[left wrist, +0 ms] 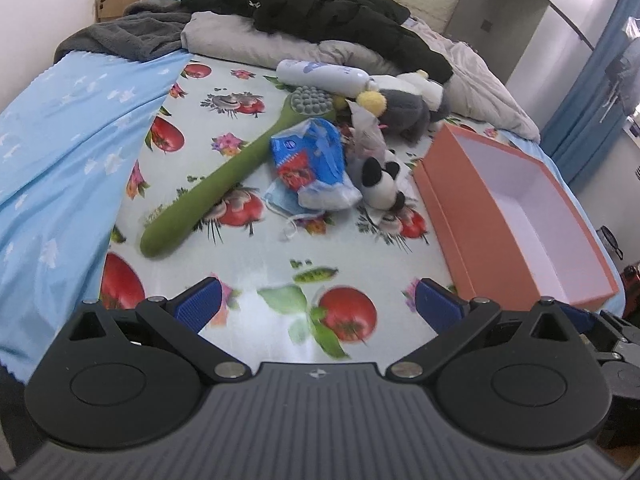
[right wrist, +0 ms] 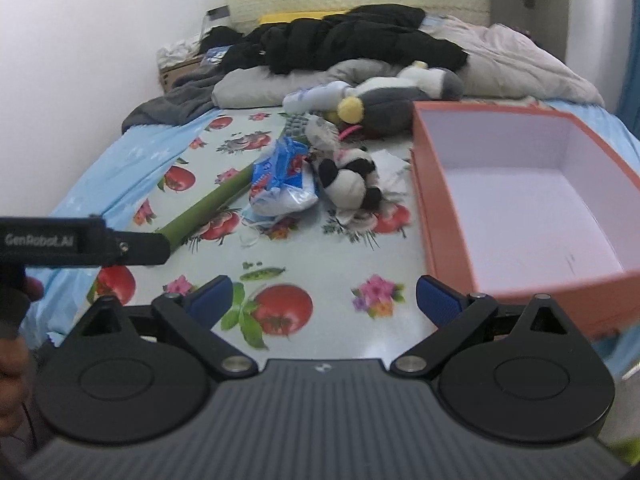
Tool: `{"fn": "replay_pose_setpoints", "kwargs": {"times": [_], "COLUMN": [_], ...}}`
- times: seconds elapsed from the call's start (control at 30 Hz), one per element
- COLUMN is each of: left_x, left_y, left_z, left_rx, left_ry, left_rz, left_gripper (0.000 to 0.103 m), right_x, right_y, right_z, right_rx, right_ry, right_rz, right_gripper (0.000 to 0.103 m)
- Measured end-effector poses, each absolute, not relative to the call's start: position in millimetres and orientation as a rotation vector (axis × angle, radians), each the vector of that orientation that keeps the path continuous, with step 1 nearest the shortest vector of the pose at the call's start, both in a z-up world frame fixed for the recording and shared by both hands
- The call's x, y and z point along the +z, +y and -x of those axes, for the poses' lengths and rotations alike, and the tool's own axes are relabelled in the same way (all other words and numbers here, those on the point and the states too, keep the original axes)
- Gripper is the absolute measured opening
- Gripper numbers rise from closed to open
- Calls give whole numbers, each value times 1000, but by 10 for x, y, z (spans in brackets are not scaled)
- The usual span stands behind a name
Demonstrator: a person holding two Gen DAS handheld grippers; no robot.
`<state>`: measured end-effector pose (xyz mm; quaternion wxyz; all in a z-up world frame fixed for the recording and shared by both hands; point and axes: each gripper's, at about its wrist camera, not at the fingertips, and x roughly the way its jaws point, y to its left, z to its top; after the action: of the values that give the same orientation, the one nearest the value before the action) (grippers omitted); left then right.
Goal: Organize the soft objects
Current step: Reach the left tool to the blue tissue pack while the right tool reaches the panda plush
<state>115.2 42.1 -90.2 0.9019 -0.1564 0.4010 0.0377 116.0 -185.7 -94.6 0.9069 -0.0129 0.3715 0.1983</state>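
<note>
A small panda plush [left wrist: 382, 184] [right wrist: 352, 184] lies mid-bed beside a blue tissue pack [left wrist: 312, 164] [right wrist: 282, 178]. A grey plush with a yellow pom [left wrist: 404, 106] [right wrist: 380, 106] lies behind them. A blue face mask [left wrist: 286, 202] [right wrist: 260, 216] lies in front of the pack. An open orange box [left wrist: 448, 216] [right wrist: 440, 208] with nothing in it stands on the right. My left gripper [left wrist: 318, 306] is open and holds nothing, above the tomato-print sheet. My right gripper [right wrist: 324, 300] is open and holds nothing, next to the box's near corner.
A green long-handled massage brush [left wrist: 212, 192] [right wrist: 204, 208] lies left of the pile. A white bottle [left wrist: 324, 74] [right wrist: 316, 94] lies behind. Pillows and black clothing [left wrist: 340, 12] [right wrist: 348, 40] fill the bed's head. A blue blanket [left wrist: 60, 140] covers the left side.
</note>
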Motion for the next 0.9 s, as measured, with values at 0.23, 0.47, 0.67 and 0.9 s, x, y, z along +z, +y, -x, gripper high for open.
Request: {"fn": "replay_pose_setpoints", "kwargs": {"times": [0.23, 0.47, 0.67, 0.9], "left_x": [-1096, -1263, -1467, -1708], "left_y": [643, 791, 842, 828], "left_z": [-1660, -2225, -2679, -3142], "left_rx": [81, 36, -15, -56], "left_ry": [811, 780, 770, 794], "left_rz": [365, 437, 507, 537], "left_gripper": [103, 92, 68, 56], "right_x": [-1153, -1355, -1566, -1837], "right_y": [-1638, -1462, -1335, -1244], "right_z": [-1651, -2118, -2550, -2934], "right_rx": [436, 419, 388, 414], "right_ry": [770, 732, 716, 724], "right_rz": [54, 97, 124, 144], "right_gripper": [71, 64, 56, 56]}}
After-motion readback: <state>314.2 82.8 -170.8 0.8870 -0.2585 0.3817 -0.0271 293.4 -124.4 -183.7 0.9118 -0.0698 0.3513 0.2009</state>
